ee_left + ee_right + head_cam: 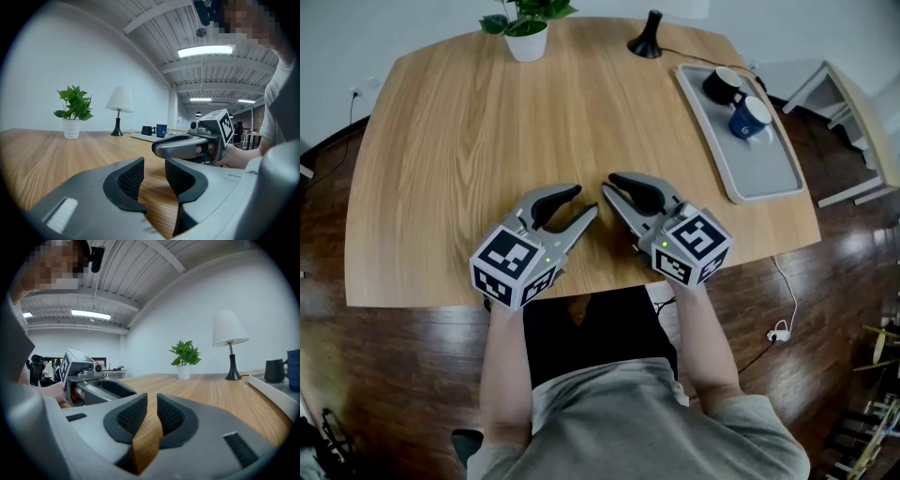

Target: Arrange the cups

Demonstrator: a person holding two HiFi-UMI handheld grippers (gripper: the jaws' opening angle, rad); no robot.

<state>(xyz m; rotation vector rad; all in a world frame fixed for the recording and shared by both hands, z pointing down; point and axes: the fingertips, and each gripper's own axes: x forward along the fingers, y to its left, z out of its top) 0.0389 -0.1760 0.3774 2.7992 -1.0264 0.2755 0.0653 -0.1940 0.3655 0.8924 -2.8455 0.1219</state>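
Observation:
A black cup and a blue cup stand upright side by side on a grey tray at the table's far right. Both grippers rest low over the table near its front edge, far from the cups. My left gripper is open, and its pads have only bare wood between them. My right gripper sits just to its right, shut on nothing, tips nearly meeting the left's. The right gripper view shows the black cup and the edge of the blue cup far off.
A potted plant and a black lamp base stand at the table's back edge. The wooden table ends just behind the grippers, where the person's arms and lap are. A white chair stands beyond the tray.

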